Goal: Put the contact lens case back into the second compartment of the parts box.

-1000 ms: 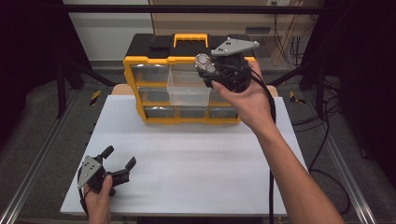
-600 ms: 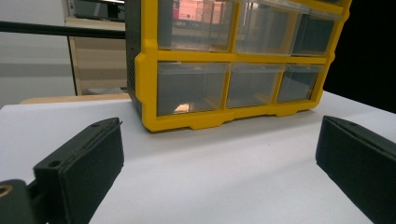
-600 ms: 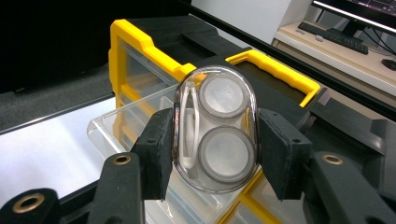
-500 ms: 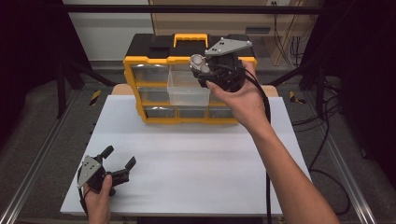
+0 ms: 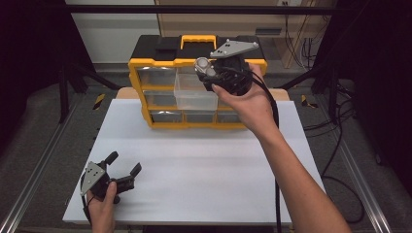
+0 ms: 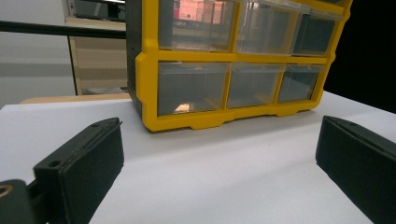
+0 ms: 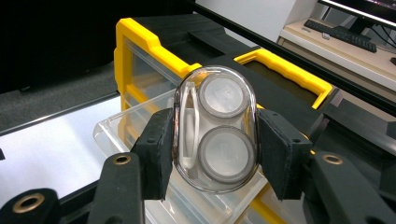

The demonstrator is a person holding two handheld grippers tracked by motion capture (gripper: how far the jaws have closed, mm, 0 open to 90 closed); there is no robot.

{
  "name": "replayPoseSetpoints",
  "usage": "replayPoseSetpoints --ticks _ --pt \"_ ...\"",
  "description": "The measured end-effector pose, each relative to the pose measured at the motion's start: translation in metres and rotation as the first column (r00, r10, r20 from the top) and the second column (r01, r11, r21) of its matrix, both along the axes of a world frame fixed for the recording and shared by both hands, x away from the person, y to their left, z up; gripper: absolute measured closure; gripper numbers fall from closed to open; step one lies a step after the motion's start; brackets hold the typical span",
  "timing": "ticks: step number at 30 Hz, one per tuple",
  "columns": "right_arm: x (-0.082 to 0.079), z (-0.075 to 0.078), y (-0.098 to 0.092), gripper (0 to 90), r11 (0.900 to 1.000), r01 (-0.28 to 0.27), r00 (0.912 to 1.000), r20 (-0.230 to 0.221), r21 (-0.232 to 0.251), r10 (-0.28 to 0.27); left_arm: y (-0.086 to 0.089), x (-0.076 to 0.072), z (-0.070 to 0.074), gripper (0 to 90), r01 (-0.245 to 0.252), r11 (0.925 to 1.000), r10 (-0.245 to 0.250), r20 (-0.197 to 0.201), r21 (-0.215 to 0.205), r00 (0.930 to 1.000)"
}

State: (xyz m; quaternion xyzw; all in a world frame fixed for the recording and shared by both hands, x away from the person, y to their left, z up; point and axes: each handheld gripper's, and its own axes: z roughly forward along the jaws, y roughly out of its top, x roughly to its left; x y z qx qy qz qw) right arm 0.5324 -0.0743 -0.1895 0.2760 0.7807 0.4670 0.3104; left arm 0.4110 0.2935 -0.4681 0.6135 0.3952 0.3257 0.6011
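**A:** Where does your right claw [image 7: 212, 140] stand?

**B:** Your right claw is clamped on a clear oval contact lens case [image 7: 215, 128], one black pad pressing each long side. Through the clear shell you can see two round grey-rimmed wells, one above the other, and a thin white piece along the left edge. In the high view your right hand [image 5: 250, 99] holds the claw raised in front of the upper part of the yellow and black drawer organizer [image 5: 141, 92], with the case [image 5: 206, 67] facing the camera.

**A:** And what lies under the case?

**B:** A clear plastic drawer [image 5: 195, 94] stands pulled out of the organizer's middle row, toward you. Your case hangs above it, not touching it; in the right gripper view the drawer's rim [image 7: 112, 133] shows behind and below the case.

**A:** What about your left claw?

**B:** Your left claw [image 5: 124, 164] is apart, with nothing between the two pads. Your left hand [image 5: 103, 206] holds it low at the near left corner of the white bench [image 5: 204, 170], well apart from the organizer. Its own camera looks across bare bench at the organizer's lower drawers [image 6: 194, 86].

**A:** Where does the organizer sit?

**B:** At the far edge of the bench, its yellow carry handle [image 5: 198, 40] on top.
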Motion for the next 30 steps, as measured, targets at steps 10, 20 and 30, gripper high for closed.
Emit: replayPoseSetpoints --ticks 10,20,30 --pt "0.0016 -0.0009 0.0037 49.0 1.0 -0.002 0.9999 -0.012 -0.003 0.002 0.0001 0.0 0.0001 0.8 0.0 1.0 0.0 0.001 0.001 1.0" --pt "0.0034 -0.0018 0.0064 49.0 1.0 -0.008 0.9997 -0.022 -0.004 0.008 0.0002 0.0002 0.0 0.7 0.0 1.0 0.0 0.0 0.0 1.0" --pt "0.0045 -0.0032 0.0082 49.0 1.0 -0.014 0.9993 -0.035 -0.006 0.014 -0.0003 0.0003 0.0 0.8 0.004 1.0 -0.004 -0.001 0.0 1.0"
